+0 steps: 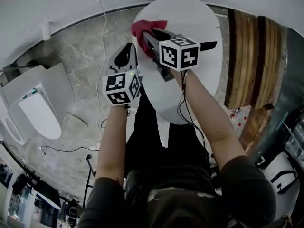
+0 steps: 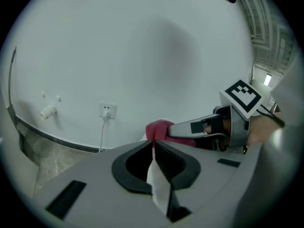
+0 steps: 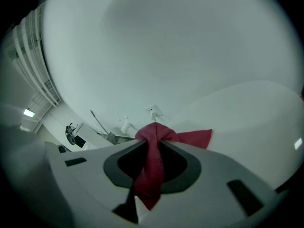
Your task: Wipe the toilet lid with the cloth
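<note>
Toilet lid: white, smooth, oval and closed. It runs from the far wall toward the person, and its rim curves evenly all round.
Cloth: red, soft and nubbly, bunched into a knot. It lies at the lid's far-left edge, with one flat corner spread onto the lid surface.
Right tool: its jaws are closed on the cloth, which is pinched between the pads. A tail of fabric hangs back through the throat of the tool. The tips sit at the lid's far-left edge, angled down.
Left tool: its jaws are together at the tips and grip nothing. It hangs off the lid, just beside the lid's left edge and over the floor. A pale sliver shows along the jaw seam, and I cannot tell whether it is the pad face or something behind it.
Room on the lid: bare white surface stretches from the cloth to the right edge and down to the near end, crossed only by the person's right forearm.
Floor: grey veined stone, polished, lying open to the left of the lid.
Wall: plain and white, meeting the floor at a dark skirting line. It carries a socket with a white cable hanging from it.
Second toilet: white, well to the left.
Slatted panel: brown wooden strips, close beside the lid's right edge.
</note>
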A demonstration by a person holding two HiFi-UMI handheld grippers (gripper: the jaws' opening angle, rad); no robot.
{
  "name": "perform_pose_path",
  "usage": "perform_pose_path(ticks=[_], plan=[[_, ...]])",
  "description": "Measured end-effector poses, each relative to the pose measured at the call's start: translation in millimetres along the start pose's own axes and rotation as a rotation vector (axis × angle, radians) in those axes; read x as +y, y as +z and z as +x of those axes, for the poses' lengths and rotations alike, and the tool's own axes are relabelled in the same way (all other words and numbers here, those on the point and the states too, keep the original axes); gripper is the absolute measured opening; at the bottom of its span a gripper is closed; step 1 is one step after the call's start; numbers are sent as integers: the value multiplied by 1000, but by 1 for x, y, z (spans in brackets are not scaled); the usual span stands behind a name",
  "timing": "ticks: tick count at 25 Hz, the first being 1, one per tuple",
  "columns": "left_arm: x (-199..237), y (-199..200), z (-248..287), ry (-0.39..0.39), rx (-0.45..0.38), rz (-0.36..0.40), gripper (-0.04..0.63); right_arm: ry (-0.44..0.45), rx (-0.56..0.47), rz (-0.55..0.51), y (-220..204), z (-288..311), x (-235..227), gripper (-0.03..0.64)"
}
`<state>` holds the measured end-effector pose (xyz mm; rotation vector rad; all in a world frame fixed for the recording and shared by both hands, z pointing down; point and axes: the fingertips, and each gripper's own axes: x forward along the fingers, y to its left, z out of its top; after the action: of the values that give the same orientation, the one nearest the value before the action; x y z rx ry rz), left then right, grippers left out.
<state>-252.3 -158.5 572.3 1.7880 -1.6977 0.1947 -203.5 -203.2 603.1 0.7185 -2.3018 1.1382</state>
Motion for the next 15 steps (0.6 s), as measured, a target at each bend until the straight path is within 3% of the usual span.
perform_pose_path(ticks=[7,15], plan=[[-28,-4,6,-32,9,17,23,-111,-98,79,25,-50,-62,67],[-107,-25,23,-93,41,50,23,-238,-193,150,32,-141,-161,67]])
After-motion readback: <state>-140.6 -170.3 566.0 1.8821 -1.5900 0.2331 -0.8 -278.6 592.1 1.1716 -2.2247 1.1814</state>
